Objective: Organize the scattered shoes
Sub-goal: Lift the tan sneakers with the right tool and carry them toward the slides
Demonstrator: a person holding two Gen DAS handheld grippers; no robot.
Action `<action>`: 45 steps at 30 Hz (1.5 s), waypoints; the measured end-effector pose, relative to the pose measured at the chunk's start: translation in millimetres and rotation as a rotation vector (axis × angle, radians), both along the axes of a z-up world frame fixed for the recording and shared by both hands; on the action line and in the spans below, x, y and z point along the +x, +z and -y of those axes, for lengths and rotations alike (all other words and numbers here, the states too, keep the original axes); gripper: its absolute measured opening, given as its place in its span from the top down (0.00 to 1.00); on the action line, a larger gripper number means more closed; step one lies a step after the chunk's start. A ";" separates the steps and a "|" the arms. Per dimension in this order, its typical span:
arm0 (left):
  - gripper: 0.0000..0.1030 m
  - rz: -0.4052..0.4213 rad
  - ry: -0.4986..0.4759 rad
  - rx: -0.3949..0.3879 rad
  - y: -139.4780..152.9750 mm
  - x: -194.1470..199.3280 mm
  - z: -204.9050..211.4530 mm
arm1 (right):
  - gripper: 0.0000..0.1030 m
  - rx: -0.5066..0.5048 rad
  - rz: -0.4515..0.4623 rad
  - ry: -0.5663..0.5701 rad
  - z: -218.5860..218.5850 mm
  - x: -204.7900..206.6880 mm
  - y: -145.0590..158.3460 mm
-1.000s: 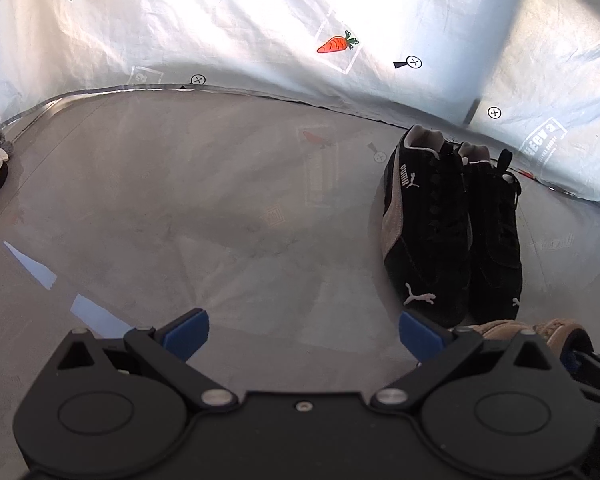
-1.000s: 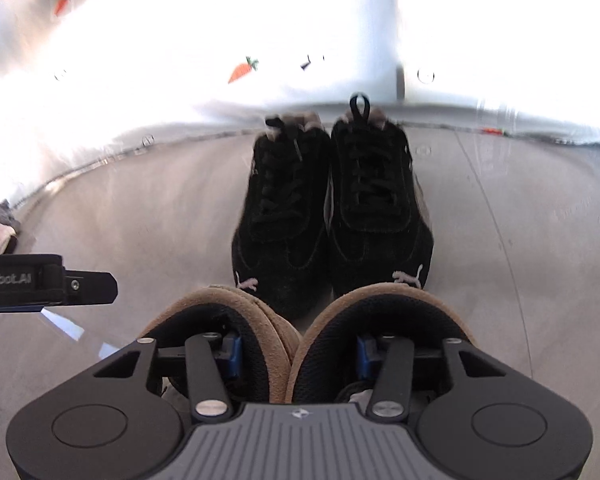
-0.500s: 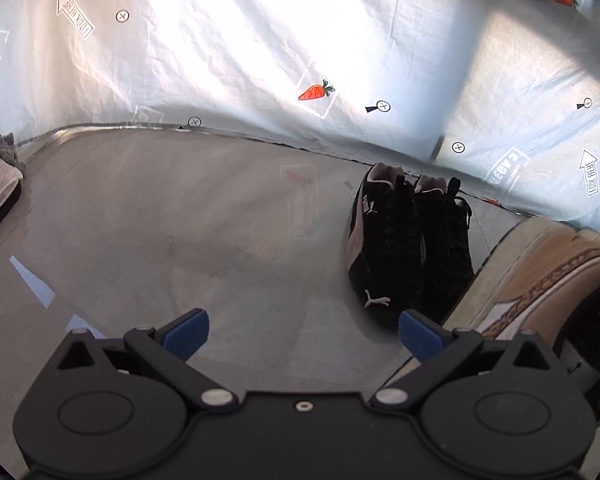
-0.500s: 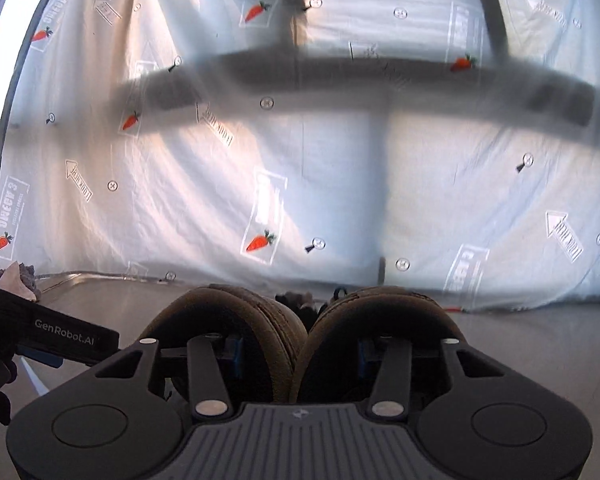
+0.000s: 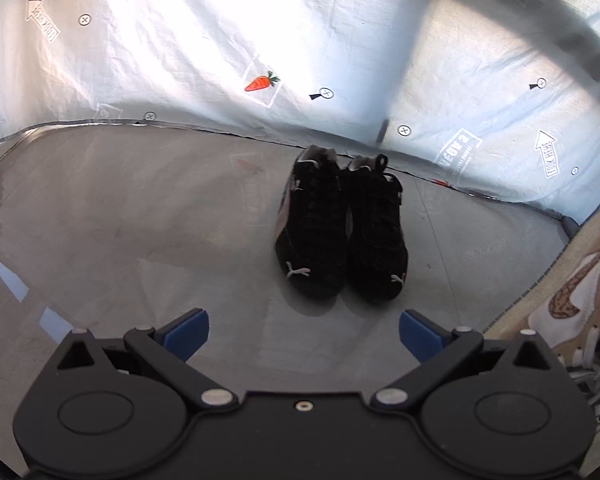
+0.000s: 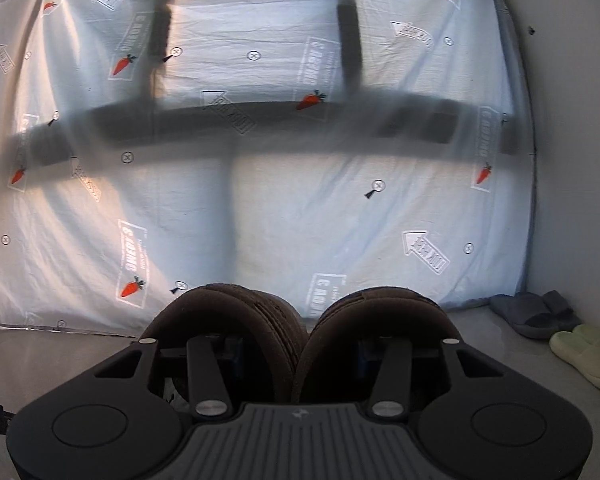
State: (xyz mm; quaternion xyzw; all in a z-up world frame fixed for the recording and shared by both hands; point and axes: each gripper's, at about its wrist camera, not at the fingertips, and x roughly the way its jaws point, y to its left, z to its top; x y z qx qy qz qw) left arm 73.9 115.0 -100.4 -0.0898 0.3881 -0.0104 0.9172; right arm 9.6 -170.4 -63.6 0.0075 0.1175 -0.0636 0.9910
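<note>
My right gripper (image 6: pixel 300 356) clamps the touching collars of the tan sneakers (image 6: pixel 304 320), one finger inside each shoe. My left gripper (image 5: pixel 304 330) is released and empty. The black sneakers (image 5: pixel 340 236) sit paired at 12 o'clock against the sheet's (image 5: pixel 220 40) edge; bare floor (image 5: pixel 140 220) spreads toward 10.
</note>
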 end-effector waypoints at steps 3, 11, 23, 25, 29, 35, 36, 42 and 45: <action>0.00 -0.010 -0.037 -0.007 -5.2 3.5 30.0 | 0.52 -0.034 -0.035 -0.114 43.9 -19.2 -2.8; 0.00 -0.045 -0.165 -0.015 -15.9 14.5 147.6 | 0.52 -0.028 -0.135 -0.375 176.7 -57.2 -6.7; 0.00 -0.053 -0.239 -0.044 -26.7 26.2 307.3 | 0.52 0.046 -0.198 -0.412 352.4 -26.6 -26.1; 0.00 -0.054 -0.221 -0.050 -26.0 27.5 322.9 | 0.52 0.056 -0.217 -0.365 368.1 -9.2 -28.0; 0.00 -0.050 -0.175 -0.031 -23.5 29.9 338.9 | 0.52 0.061 -0.268 -0.254 383.3 33.6 -32.7; 0.00 -0.063 -0.052 -0.039 -24.1 55.4 336.9 | 0.52 0.058 -0.326 -0.093 384.7 92.8 -49.8; 0.00 -0.062 -0.043 -0.032 -23.4 59.8 337.2 | 0.52 0.053 -0.339 -0.068 382.8 103.2 -53.3; 0.00 -0.081 -0.036 0.011 -22.6 82.7 343.9 | 0.52 0.036 -0.429 0.029 375.4 152.3 -71.6; 0.00 -0.112 -0.049 0.025 -29.4 90.3 350.5 | 0.52 0.053 -0.482 0.046 377.9 169.1 -81.0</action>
